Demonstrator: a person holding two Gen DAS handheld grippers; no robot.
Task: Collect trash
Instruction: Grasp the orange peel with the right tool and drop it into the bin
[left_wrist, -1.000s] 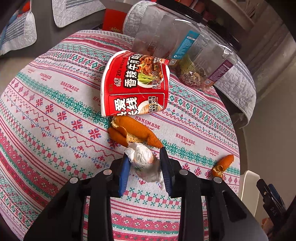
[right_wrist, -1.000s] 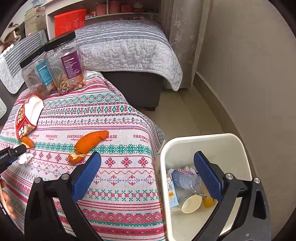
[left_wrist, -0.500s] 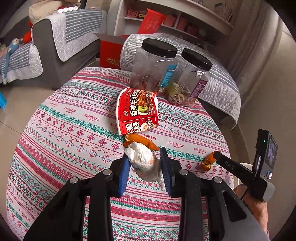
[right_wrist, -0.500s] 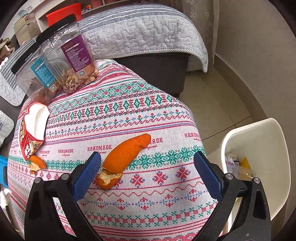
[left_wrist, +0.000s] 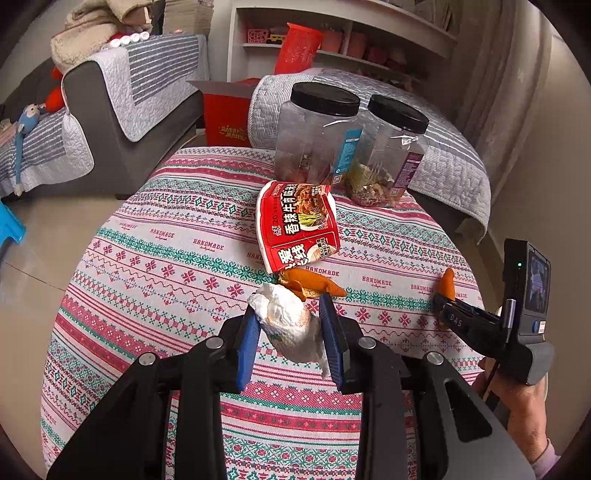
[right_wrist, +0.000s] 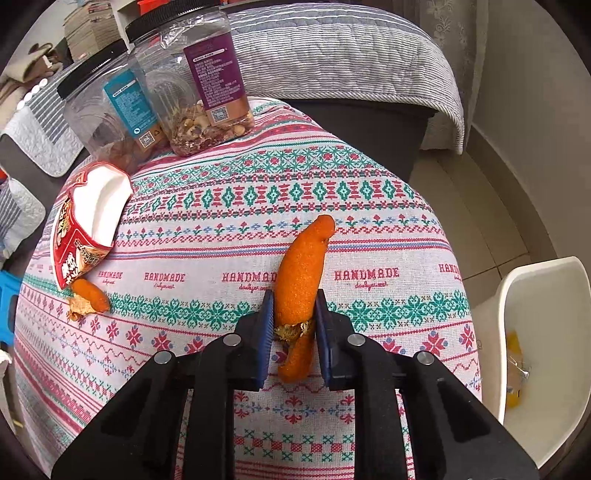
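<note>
L hand-held gripper (left_wrist: 290, 325) pinching crumpled tissue (left_wrist: 288, 325) above worktop (left_wrist: 166, 266); R hand-held gripper (right_wrist: 293, 325) clamped on orange peel (right_wrist: 301, 273).

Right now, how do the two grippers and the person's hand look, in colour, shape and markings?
Both grippers, left and right, have black angular bodies, silver round screws and flat blue ribbed pads. The left view also shows the right one from outside: white "DAS" lettering, a grey block with a small screen, a green light and a cable. The bare hand grips its handle; a pale cuff shows.
</note>
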